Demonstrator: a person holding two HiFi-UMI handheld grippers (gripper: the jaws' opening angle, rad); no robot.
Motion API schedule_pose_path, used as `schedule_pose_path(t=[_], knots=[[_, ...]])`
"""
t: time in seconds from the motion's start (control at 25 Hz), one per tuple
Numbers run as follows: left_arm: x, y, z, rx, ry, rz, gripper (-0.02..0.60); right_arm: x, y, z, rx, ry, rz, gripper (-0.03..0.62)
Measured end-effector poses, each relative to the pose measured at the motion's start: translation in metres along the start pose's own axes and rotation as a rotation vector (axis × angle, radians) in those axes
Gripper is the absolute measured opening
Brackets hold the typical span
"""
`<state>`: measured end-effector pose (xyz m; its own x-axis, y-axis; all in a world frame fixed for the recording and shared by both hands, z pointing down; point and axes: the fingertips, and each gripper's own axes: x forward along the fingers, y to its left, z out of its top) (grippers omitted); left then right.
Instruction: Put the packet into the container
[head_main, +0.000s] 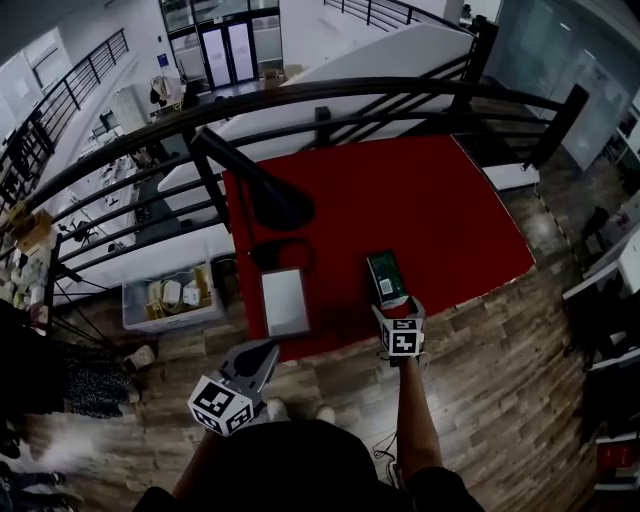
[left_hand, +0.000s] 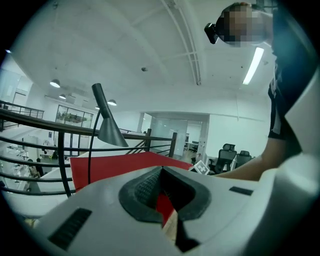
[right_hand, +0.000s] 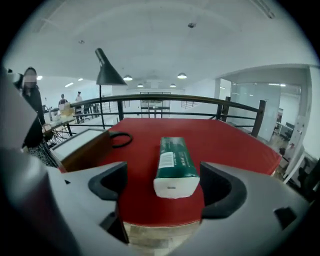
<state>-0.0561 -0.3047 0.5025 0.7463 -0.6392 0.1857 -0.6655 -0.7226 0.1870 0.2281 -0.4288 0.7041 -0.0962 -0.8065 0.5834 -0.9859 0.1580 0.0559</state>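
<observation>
From the head view, the red tabletop carries the green packet lying flat near its front edge, long axis pointing away from me. The container, a shallow box with a pale top, sits to the packet's left, apart from it, so I judge the carry will be a short sideways one. A black desk lamp and a loop of black cable stand behind the container, out of that path. I have the right claw just at the packet's near end, lined up with its length so the grip would fall across the narrow width. The left claw hangs back off the tabletop edge, over the wooden floor, clear of the work. In the left gripper view that claw is closed with nothing in it; only a sliver of red tabletop and floor shows past the pads. It points roughly level toward the lamp, so I read it as parked. In the right gripper view the claw stands wide open, angled down at the packet, whose white end sits centred in the gap but clear of both pads. Nothing is gripped yet. The container shows at the left, brown-sided, and I cannot tell whether its pale top is a lid or the inside. The packet is not yet in the container; I judge this to be the approach before the grasp.
</observation>
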Motion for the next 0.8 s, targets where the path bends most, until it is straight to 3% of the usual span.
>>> schedule_pose_path(t=[0.24,0.44,0.8], knots=[[-0.005,0.022,0.003,0.008,0.007,0.048,0.008,0.046,-0.037,-0.007,0.004,0.11,-0.032,0.449],[-0.009,0.036,-0.001,0.013,0.004,0.095,0.008,0.073,-0.027,-0.017,-0.026,0.16,0.011,0.451],[-0.008,0.04,-0.003,0.025,0.011,0.098,0.008,0.077,-0.031,-0.022,-0.026,0.199,-0.04,0.44]])
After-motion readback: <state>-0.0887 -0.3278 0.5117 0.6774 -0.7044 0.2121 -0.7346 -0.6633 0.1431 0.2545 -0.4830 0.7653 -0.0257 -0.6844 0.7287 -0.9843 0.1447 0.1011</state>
